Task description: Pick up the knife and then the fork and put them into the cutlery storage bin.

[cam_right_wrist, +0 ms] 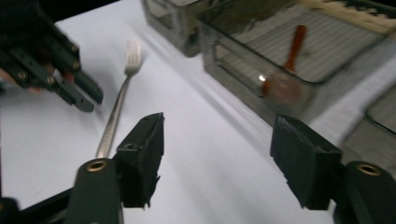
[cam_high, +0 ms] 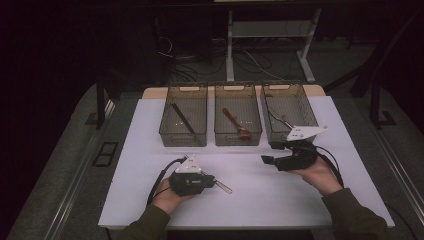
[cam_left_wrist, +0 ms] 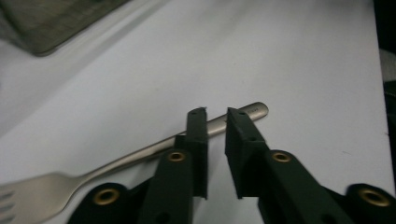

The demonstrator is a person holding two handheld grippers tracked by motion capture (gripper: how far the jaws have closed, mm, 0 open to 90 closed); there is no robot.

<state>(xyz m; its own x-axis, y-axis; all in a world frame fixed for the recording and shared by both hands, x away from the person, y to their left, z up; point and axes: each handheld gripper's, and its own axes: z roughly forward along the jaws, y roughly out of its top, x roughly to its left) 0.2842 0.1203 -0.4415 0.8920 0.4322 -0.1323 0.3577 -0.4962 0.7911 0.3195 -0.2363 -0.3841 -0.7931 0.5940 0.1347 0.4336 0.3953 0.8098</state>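
The fork [cam_left_wrist: 140,156] lies flat on the white bench [cam_high: 260,200], out in the open in front of the three bins [cam_high: 238,120], so it's easy to come at from the side. The left hand-held gripper [cam_left_wrist: 215,114] sits at the handle end with its jaws a little apart; the handle runs behind them and I don't see the pads pinching it, so I'd call that a loose straddle rather than a grip. The right hand-held gripper [cam_right_wrist: 224,140] hangs by the right-hand bin with jaws wide apart and nothing in them, aimed back toward the fork. The middle bin holds a reddish-brown spoon [cam_right_wrist: 285,74] and the left one a dark stick [cam_high: 183,119], so this looks like sorting cutlery by type.
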